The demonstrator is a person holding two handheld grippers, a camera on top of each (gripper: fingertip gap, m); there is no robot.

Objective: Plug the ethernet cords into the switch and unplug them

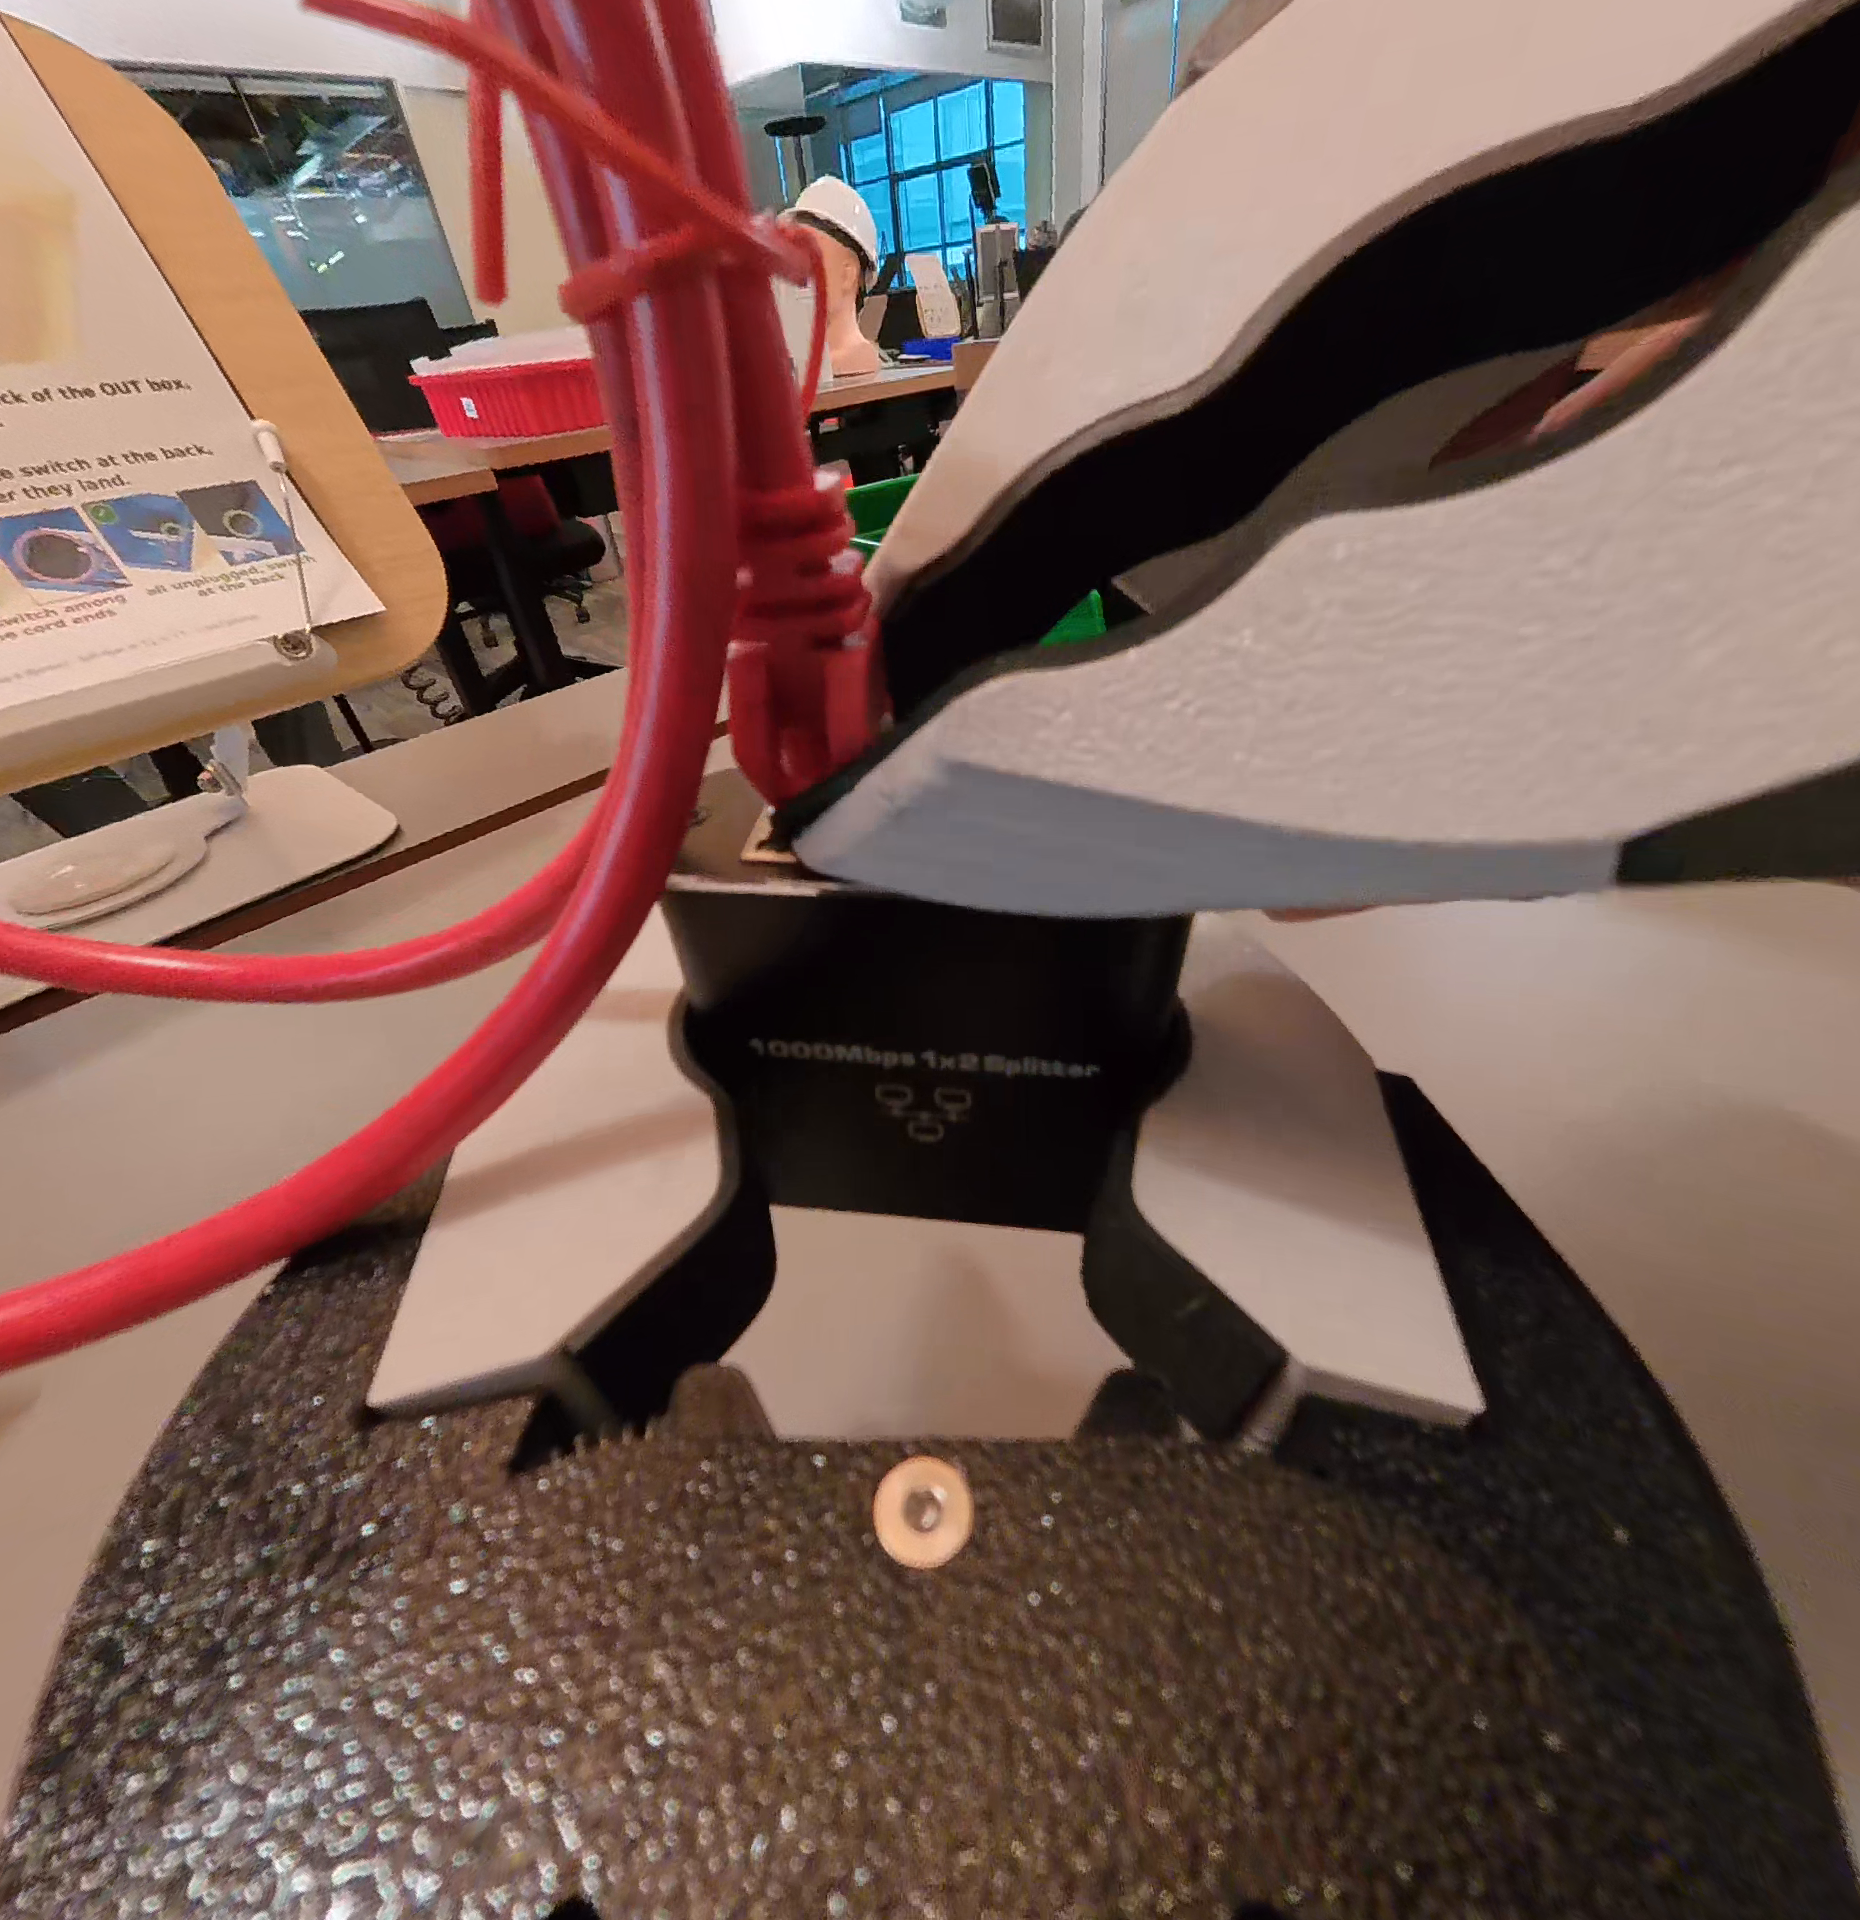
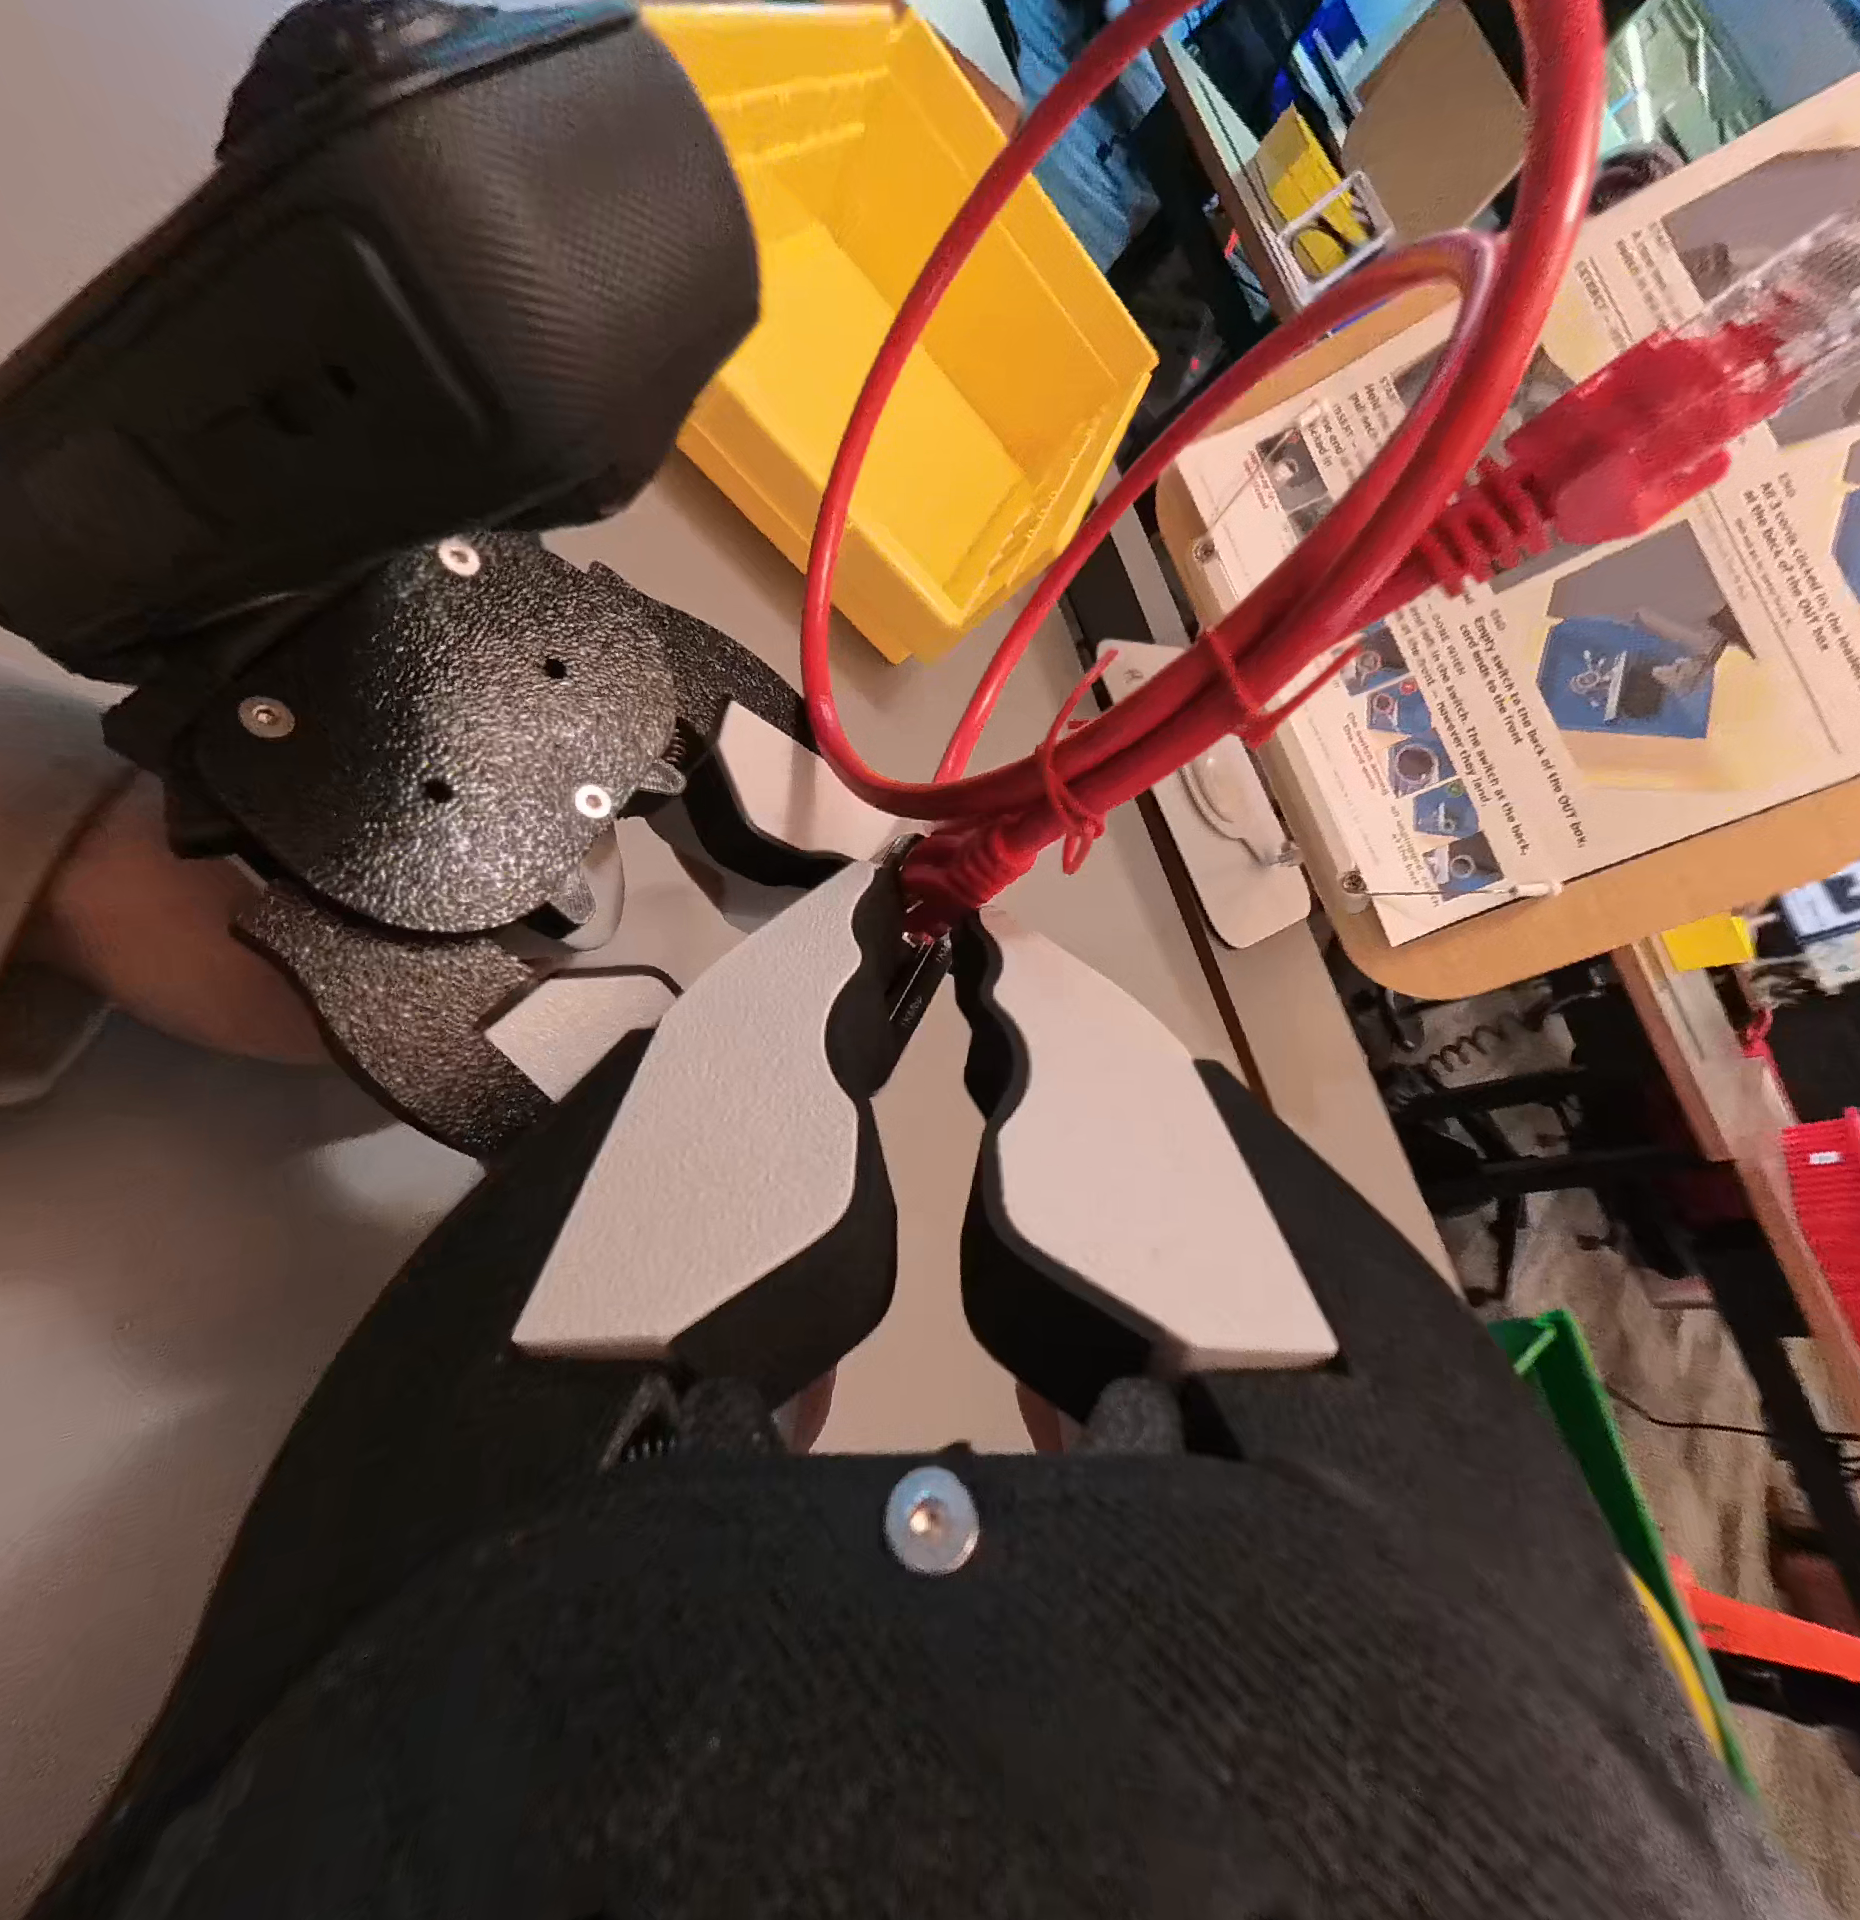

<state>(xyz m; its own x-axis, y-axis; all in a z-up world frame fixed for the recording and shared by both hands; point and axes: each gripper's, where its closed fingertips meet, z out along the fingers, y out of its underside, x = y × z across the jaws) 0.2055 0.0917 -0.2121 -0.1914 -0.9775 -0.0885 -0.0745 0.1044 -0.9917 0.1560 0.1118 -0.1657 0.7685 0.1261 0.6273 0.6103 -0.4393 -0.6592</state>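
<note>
While the left gripper (image 1: 931,1132) holds the small black switch (image 1: 926,1049) tight between its fingers in the middle of the left wrist view, the switch stands over the pale tabletop (image 1: 1528,1039). A red plug (image 1: 801,665) sits at the top of the switch, just above the middle of the frame. The right gripper (image 1: 864,717) comes in from the upper right and pinches that plug. The red cords (image 1: 635,520) hang in a bundle held by a red tie (image 1: 645,281) and loop off to the left. A paper on a wooden stand (image 1: 313,416) sits at the upper left.

In the right wrist view, the right gripper (image 2: 931,935) has its fingers nearly shut on the red plug (image 2: 952,868) in the middle of the frame. The left gripper (image 2: 427,748) is at the middle left, and the switch is mostly hidden between the two. A second, loose plug (image 2: 1653,436) sticks out at the upper right. A yellow bin (image 2: 1009,364) sits at the top middle.

I cannot tell if the plug is all the way in. To do this step well, I think the left gripper should hold the switch very still. The right one should move the plug straight in line with the hole, not sideways. To pull it out, the little clip likely needs a squeeze first.
</note>
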